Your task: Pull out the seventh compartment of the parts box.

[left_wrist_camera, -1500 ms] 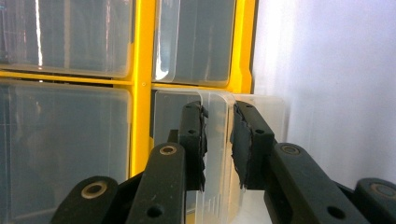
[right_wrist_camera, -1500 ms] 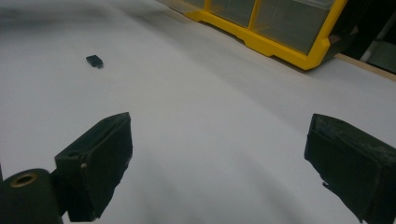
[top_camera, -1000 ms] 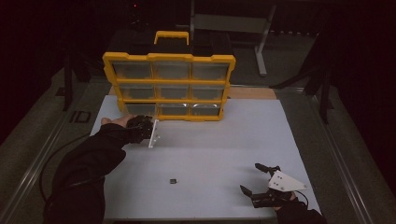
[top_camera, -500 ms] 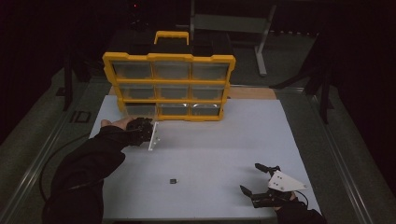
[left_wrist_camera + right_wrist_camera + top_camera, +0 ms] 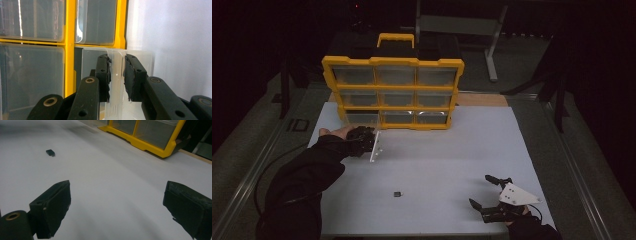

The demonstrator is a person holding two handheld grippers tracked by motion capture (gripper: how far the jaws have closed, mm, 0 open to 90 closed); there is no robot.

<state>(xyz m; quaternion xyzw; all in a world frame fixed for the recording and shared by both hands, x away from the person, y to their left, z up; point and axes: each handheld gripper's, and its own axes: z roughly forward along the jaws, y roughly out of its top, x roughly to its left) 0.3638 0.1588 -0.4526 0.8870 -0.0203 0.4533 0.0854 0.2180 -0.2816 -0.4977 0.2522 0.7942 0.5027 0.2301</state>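
A yellow organizer (image 5: 392, 87) with clear drawers stands at the back of the white table. Its bottom-left drawer (image 5: 361, 120) is pulled out toward me. My left gripper (image 5: 364, 141) is shut on the clear handle (image 5: 116, 82) of that drawer's front panel (image 5: 375, 147), one jaw on each side of the tab. In the left gripper view the yellow frame (image 5: 70, 42) rises behind the jaws. My right gripper (image 5: 479, 190) rests open near the front right of the table, nothing between its fingers (image 5: 52, 205). A small black part (image 5: 397, 193) lies loose on the table, ahead and left in the right gripper view (image 5: 50, 152).
The white table top (image 5: 452, 145) stretches bare between the organizer and the front edge. The organizer's yellow base corner (image 5: 162, 151) lies ahead of the right gripper. A metal stand (image 5: 492, 45) and dark floor lie beyond the table.
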